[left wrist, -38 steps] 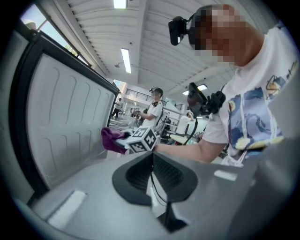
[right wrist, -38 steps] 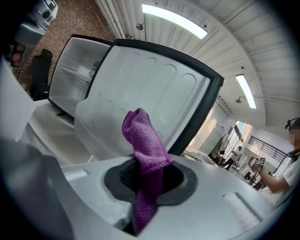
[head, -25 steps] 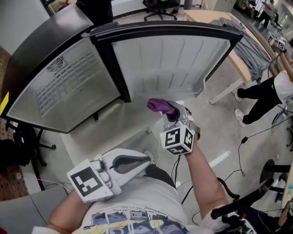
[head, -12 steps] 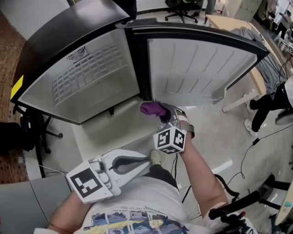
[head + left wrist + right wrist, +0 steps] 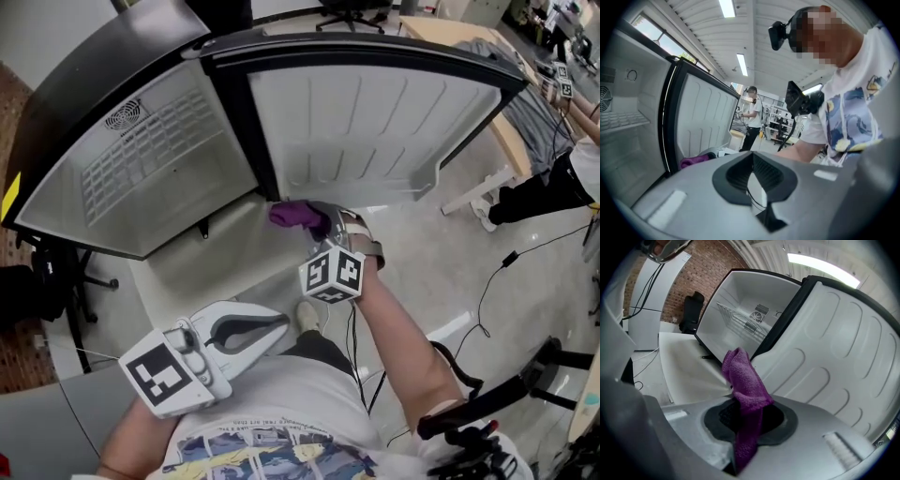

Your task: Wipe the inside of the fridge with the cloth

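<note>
The fridge stands open, its white inside with a wire shelf at the left and its door swung out to the right. My right gripper is shut on the purple cloth, held just below the fridge's hinge edge, outside the compartment. In the right gripper view the cloth sticks up from between the jaws of the right gripper, with the fridge interior ahead. My left gripper hangs low near my body, shut and holding nothing. The left gripper points toward the door.
A person stands at the right beside a wooden table with grey fabric on it. Cables trail over the floor. A dark chair sits left of the fridge, and a black stand is at the lower right.
My right gripper has carried the cloth leftward, closer to the fridge's hinge edge. The left gripper has hardly moved and stays shut.
</note>
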